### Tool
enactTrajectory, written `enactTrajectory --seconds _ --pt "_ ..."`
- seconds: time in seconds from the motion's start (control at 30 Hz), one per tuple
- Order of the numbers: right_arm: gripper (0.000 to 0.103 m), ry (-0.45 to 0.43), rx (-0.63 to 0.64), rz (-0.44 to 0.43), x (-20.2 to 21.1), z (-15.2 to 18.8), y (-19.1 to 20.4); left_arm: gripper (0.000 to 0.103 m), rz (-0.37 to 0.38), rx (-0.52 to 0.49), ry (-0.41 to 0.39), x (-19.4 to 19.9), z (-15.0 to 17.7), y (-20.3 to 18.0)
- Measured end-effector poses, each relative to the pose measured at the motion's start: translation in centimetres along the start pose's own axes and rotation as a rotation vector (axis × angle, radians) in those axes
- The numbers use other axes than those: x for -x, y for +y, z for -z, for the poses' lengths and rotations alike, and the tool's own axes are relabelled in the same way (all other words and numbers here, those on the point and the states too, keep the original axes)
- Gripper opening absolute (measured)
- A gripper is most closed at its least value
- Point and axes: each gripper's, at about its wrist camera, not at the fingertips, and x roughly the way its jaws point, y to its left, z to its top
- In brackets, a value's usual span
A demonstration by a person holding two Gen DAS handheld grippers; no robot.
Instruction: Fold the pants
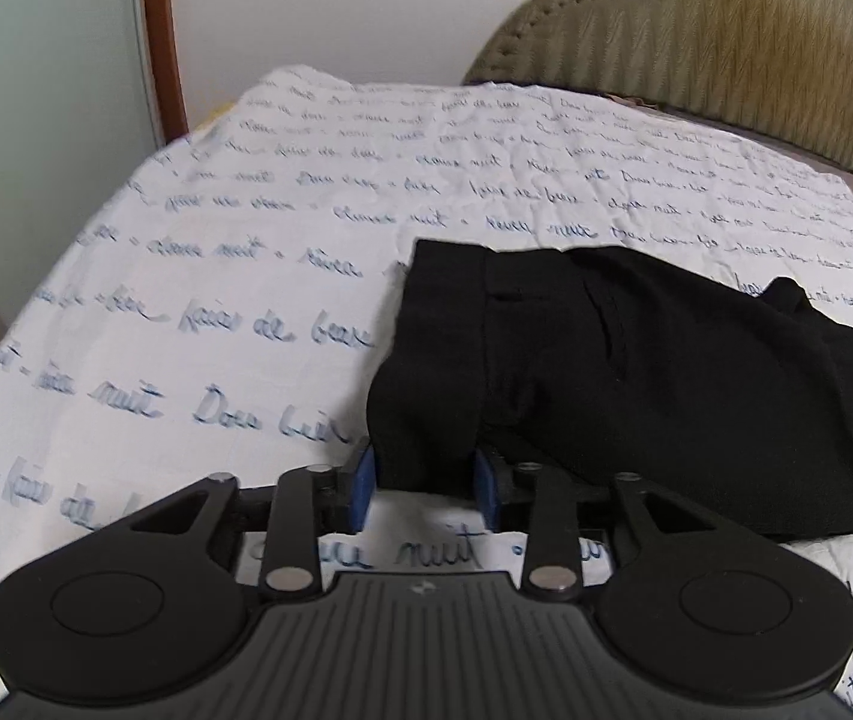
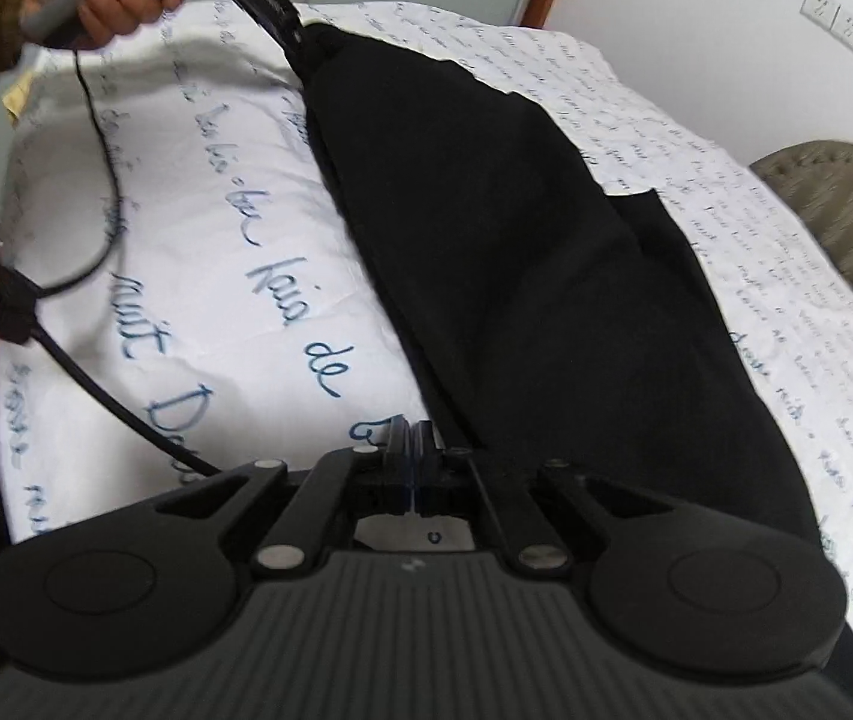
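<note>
Black pants (image 1: 636, 372) lie on a bed covered by a white sheet with blue handwriting (image 1: 216, 252). My left gripper (image 1: 425, 480) has its blue pads on either side of the waistband end and grips the cloth. In the right wrist view the pants (image 2: 516, 252) stretch from that gripper, seen at the top (image 2: 282, 18), down toward me. My right gripper (image 2: 413, 456) has its pads pressed together at the near edge of the pants; whether cloth is pinched between them is hidden.
A padded olive headboard (image 1: 726, 42) stands at the far end of the bed. A wall with a wooden door frame (image 1: 162, 30) is on the left. Black cables (image 2: 54, 312) hang over the sheet. A wall socket (image 2: 834, 18) is on the right.
</note>
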Motion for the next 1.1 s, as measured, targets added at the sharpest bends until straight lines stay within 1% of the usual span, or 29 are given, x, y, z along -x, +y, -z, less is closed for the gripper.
enactTrajectory --seconds 0.07,0.13,0.17,0.2,0.23,0.27,0.33,0.4,0.43,0.47,0.5,0.53,0.6,0.63,0.67,0.73,0.8,0.87,0.9,0.93,1.0,1.07,1.1 --pt "0.002 -0.034 -0.029 0.001 1.0 -0.2 -0.4 0.038 -0.058 -0.021 -0.032 0.8 -0.3 0.1" --pt "0.004 -0.091 -0.076 0.002 2.2 -0.6 -1.3 0.038 -0.170 -0.022 -0.091 1.2 -0.7 0.3" --pt "0.005 -0.115 -0.100 0.017 2.6 -0.9 -1.7 0.038 -0.198 -0.026 -0.106 1.2 -1.0 0.4" --pt "0.010 -0.132 -0.123 0.034 2.7 -1.2 -2.2 0.038 -0.203 -0.020 -0.098 0.9 -1.4 0.7" --pt "0.012 -0.141 -0.141 0.062 2.5 -1.4 -2.5 0.037 -0.193 0.004 -0.077 0.7 -1.9 0.9" --pt "0.013 -0.146 -0.160 0.094 2.2 -1.7 -2.8 0.037 -0.160 0.029 -0.065 0.7 -2.2 1.0" --pt "0.013 -0.147 -0.203 0.120 1.6 -2.0 -3.4 0.037 -0.065 0.045 -0.074 1.1 -2.6 0.3" --pt "0.014 -0.087 -0.231 0.114 0.3 -1.8 -3.9 0.037 0.019 0.023 -0.103 1.9 -2.9 -1.2" --pt "0.017 -0.047 -0.224 0.105 -0.5 -1.5 -3.8 0.041 0.050 -0.002 -0.121 2.1 -2.9 -2.2" --pt "0.017 -0.009 -0.206 0.095 -1.2 -1.2 -3.4 0.046 0.060 -0.030 -0.127 2.0 -2.8 -3.3" --pt "0.017 0.010 -0.183 0.100 -1.6 -1.0 -2.9 0.062 0.052 -0.066 -0.117 1.6 -2.7 -4.3" --pt "0.017 0.009 -0.163 0.114 -1.5 -0.9 -2.4 0.073 0.027 -0.114 -0.088 0.5 -2.4 -5.4" --pt "0.018 -0.012 -0.189 0.123 -0.8 -0.9 -2.5 0.072 -0.059 -0.219 -0.021 -1.9 -1.2 -7.0" --pt "0.021 -0.020 -0.216 0.124 -0.5 -0.7 -2.8 0.072 -0.098 -0.253 0.001 -2.9 -0.5 -7.4" --pt "0.023 -0.010 -0.237 0.131 -0.5 -0.4 -3.1 0.072 -0.120 -0.270 0.011 -3.5 -0.1 -7.7" --pt "0.024 0.026 -0.222 0.147 -0.7 0.3 -2.9 0.072 -0.136 -0.271 -0.004 -3.0 0.2 -7.9" --pt "0.024 -0.016 -0.258 0.142 1.4 0.9 -3.0 0.071 -0.134 -0.268 -0.032 -1.8 -0.2 -8.5" --pt "0.033 -0.087 -0.330 0.148 4.8 1.7 -3.7 0.071 -0.112 -0.278 -0.061 -0.2 -0.6 -9.5" --pt "0.040 -0.135 -0.365 0.164 7.1 2.5 -4.2 0.071 -0.098 -0.292 -0.080 0.4 -0.9 -10.3" --pt "0.042 -0.168 -0.391 0.188 9.3 3.2 -4.5 0.071 -0.085 -0.311 -0.103 0.9 -1.2 -11.3" --pt "0.042 -0.208 -0.443 0.266 13.7 5.0 -5.2 0.071 -0.048 -0.342 -0.136 1.8 -1.5 -13.5" --pt "0.042 -0.209 -0.480 0.355 17.8 6.5 -5.7 0.071 0.012 -0.371 -0.147 2.4 -1.6 -16.0" --pt "0.042 -0.207 -0.488 0.415 19.9 7.1 -5.9 0.071 0.039 -0.386 -0.154 2.6 -1.5 -17.3"
